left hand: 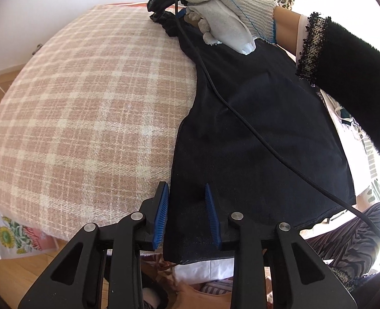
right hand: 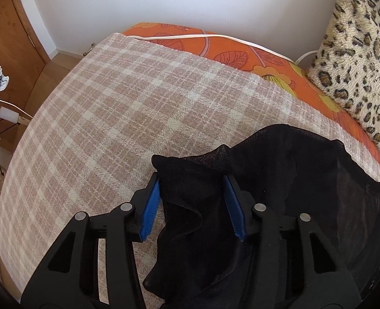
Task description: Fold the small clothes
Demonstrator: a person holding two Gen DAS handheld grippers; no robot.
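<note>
Black sheer garment (left hand: pixel 254 128) lies spread on the plaid blanket (left hand: pixel 87 108) covering the bed, one end near the bed's edge, the other bunched toward the far side.

Left hand-held gripper (left hand: pixel 187 213): blue pads straddle the near hem corner, fabric between them, a visible gap on both sides, so not clamped yet by the look of it; released.

Right hand-held gripper (right hand: pixel 192 206), held by a white-gloved hand (left hand: pixel 231 18): pads sit either side of a bunched, ruffled fold of the same garment. Cloth fills much of the gap but the pads don't clearly press it; reads as released around the fabric, not a firm pinch.

Step in hand, my read: taking hold of two ends of the garment ahead of a fold.

Next move calls for both pinches closing fully on the thin cloth, then lifting one end over the other. Mesh looks slippery and light, so a shallow bite could slip. Cable (left hand: pixel 241 118) trails across the garment and may drag it.
</note>
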